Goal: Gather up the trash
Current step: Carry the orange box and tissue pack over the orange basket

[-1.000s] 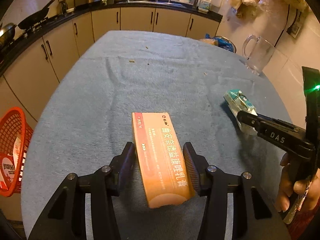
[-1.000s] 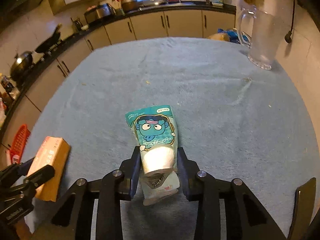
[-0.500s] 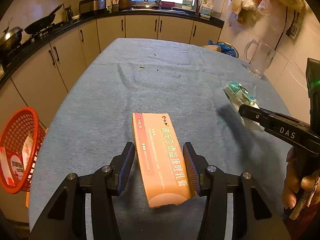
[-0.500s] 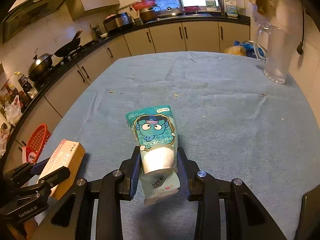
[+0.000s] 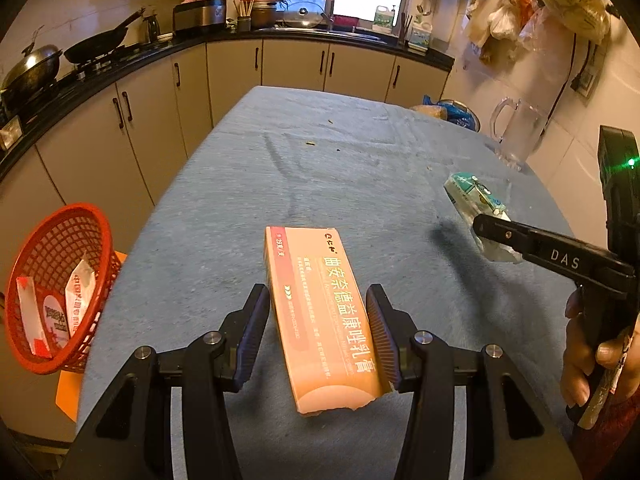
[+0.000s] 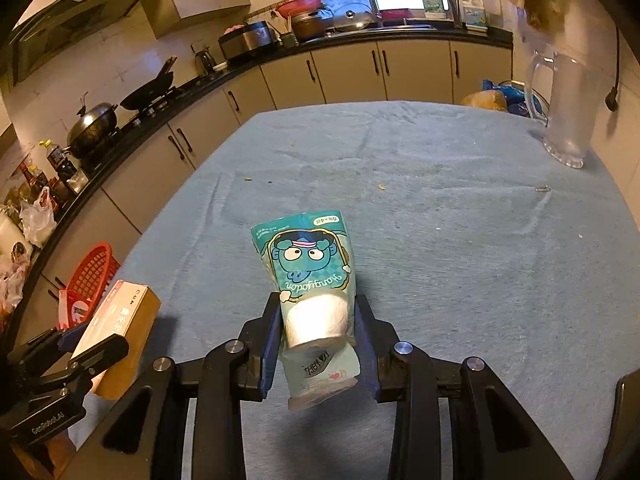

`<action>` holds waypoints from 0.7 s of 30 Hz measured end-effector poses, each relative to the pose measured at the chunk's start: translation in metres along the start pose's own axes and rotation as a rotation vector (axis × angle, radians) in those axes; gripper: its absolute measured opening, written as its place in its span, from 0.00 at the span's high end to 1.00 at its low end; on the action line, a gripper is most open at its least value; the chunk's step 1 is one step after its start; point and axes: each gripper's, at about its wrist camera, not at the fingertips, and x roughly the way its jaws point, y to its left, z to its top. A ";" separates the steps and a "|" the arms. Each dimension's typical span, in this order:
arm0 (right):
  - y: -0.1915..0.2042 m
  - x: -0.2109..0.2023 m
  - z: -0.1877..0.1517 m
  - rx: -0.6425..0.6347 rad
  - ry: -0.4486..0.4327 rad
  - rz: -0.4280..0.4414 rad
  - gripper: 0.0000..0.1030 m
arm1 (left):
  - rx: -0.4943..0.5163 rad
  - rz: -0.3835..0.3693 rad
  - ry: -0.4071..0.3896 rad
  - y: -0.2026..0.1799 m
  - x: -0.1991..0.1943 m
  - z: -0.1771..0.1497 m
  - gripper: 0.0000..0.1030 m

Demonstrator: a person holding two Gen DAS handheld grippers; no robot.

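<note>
Both grippers have lifted and drawn back since 1 second ago: more of the kitchen counter and the whole red basket (image 5: 60, 288) now show.

Left gripper (image 5: 318, 322): jaws part open, clamped on the long sides of an orange box (image 5: 320, 312), which is held clear of the blue table (image 5: 320, 168) near its near edge.

Right gripper (image 6: 316, 336): jaws narrowly open, clamped on a teal tissue pack (image 6: 310, 268), lifted off the table near its near edge. A hand (image 5: 592, 356) holds this gripper's handle.

The basket stands off the table's left edge and holds 2 paper wrappers (image 5: 60, 312). A clear jug (image 6: 568, 108) stands at the far right corner. Crumbs lie toward the far edge.
</note>
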 end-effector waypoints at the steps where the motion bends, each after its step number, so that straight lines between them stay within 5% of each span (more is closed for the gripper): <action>1: 0.003 -0.001 -0.001 -0.003 0.000 0.001 0.64 | -0.003 -0.001 -0.005 0.003 -0.003 0.000 0.52; 21: 0.105 0.009 -0.010 -0.056 0.088 0.168 0.64 | -0.139 -0.013 -0.142 0.091 -0.072 -0.001 0.52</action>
